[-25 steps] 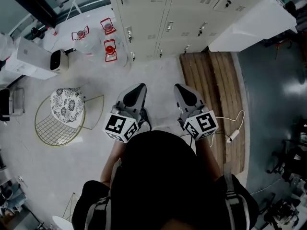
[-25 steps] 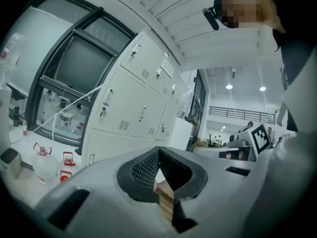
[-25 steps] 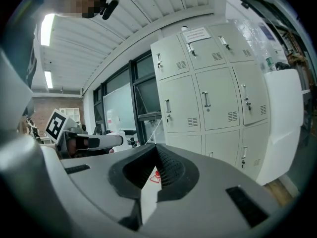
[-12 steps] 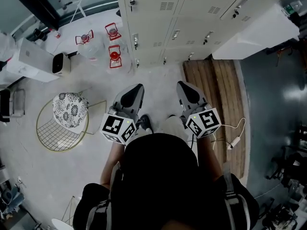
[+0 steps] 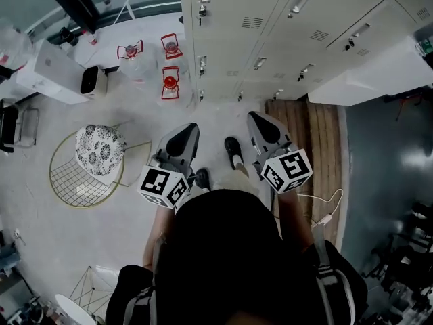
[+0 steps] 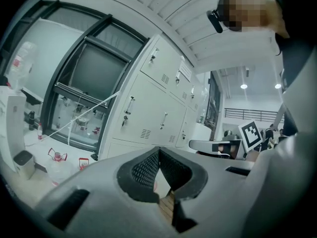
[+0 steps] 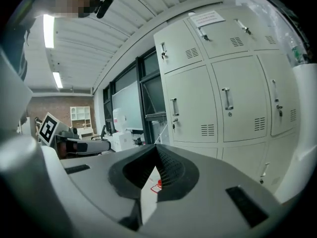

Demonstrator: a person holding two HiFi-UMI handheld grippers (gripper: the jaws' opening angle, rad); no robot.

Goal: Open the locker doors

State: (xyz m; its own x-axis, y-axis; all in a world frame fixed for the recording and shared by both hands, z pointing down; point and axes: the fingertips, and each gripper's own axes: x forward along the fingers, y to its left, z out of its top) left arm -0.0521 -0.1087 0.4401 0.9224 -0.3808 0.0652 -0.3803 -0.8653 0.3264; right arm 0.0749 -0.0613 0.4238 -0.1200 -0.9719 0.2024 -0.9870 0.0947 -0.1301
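Observation:
A bank of beige lockers fills the top of the head view, and every door I can see is closed, each with a small metal handle. My left gripper and right gripper are held side by side in front of the person, pointing toward the lockers and well short of them. Both are shut with nothing between the pads. In the left gripper view the lockers stand ahead past the left gripper. In the right gripper view the lockers stand to the right of the right gripper.
Water bottles with red handles stand on the floor by the lockers' left end. A wire chair with a patterned cushion is at left, a white box behind it. Wooden boards, a white cable and a white counter are at right. The person's shoe is between the grippers.
The person has stepped toward the lockers, which sit lower and larger in the head view. A shoe has come forward between the grippers. Both grippers stay shut.

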